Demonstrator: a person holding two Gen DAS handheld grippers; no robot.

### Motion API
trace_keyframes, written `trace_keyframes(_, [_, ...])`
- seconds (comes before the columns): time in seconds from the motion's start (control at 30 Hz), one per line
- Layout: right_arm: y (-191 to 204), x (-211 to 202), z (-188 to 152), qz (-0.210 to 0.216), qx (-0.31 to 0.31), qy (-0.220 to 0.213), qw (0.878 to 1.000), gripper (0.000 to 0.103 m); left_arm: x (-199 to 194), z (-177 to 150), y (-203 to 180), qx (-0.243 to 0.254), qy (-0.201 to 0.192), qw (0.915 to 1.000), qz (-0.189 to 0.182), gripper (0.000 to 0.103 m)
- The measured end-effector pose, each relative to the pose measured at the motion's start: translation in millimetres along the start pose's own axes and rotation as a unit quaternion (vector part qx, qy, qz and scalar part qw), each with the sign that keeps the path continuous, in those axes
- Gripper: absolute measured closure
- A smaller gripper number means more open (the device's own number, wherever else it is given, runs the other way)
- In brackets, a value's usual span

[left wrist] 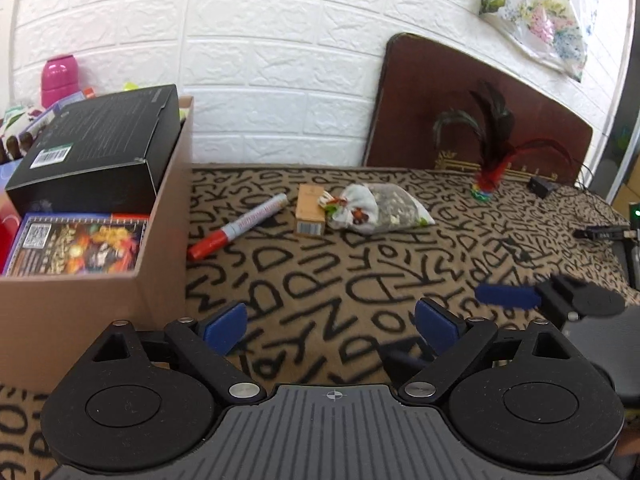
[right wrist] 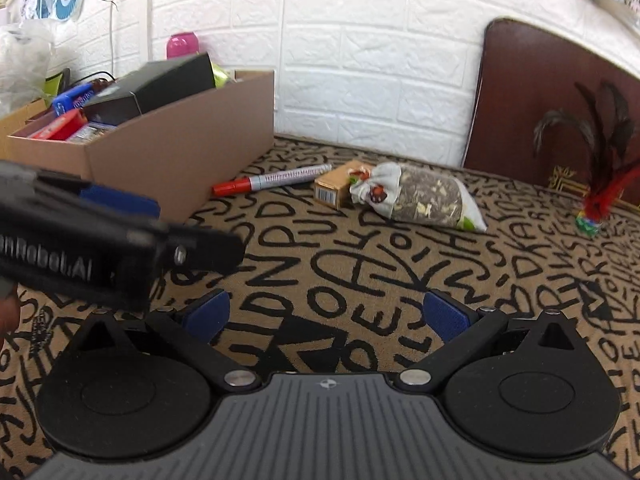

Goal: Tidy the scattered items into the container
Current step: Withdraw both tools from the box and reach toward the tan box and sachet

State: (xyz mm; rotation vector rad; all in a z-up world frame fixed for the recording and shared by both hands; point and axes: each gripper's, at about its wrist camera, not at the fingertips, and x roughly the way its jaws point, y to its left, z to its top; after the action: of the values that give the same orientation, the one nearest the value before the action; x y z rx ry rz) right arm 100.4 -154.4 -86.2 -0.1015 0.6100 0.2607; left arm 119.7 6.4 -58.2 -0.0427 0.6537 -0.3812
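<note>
Step in hand, judged: approach to the loose items; nothing picked up yet. Left gripper (left wrist: pixel 330 326) spread wide and empty at lower centre. Right gripper (right wrist: pixel 326 320) likewise wide apart, nothing between the pads. Marker (left wrist: pixel 238 226), small box (left wrist: pixel 310 210) and pouch (left wrist: pixel 380 208) lying mid-frame on the lettered cloth (left wrist: pixel 320 288), marker just beside the cardboard container (left wrist: pixel 168 200). Feather shuttlecock (left wrist: pixel 486 184) well apart, right of frame. Next move calls for closing on one item squarely. Container, left of frame, already crowded: black box (left wrist: pixel 100 148) atop printed packs.
</note>
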Motion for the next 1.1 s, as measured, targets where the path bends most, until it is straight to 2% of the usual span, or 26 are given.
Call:
trace_keyframes(0.17, [0.9, 12.9, -2.1, 0.012, 0.001, 0.015, 1.000, 0.001, 15.7, -7.3, 2.6, -0.013, 0.030, 0.9994, -0.004, 0.006])
trace_keyframes(0.53, [6.3, 24.8, -8.0, 0.019, -0.002, 0.039, 0.999, 0.001, 30.8, -11.4, 3.7, -0.038, 0.054, 0.9975, 0.024, 0.007])
trace_keyframes(0.97, [-4.5, 36.8, -8.7, 0.028, 0.007, 0.046, 0.998, 0.000, 46.2, -11.3, 0.8, -0.067, 0.087, 0.9938, 0.016, 0.007])
trace_keyframes(1.1, [-11.0, 42.7, -6.8, 0.035, 0.004, 0.042, 0.999, 0.000, 51.3, -6.8, -8.1, -0.051, 0.086, 0.9950, 0.002, 0.011])
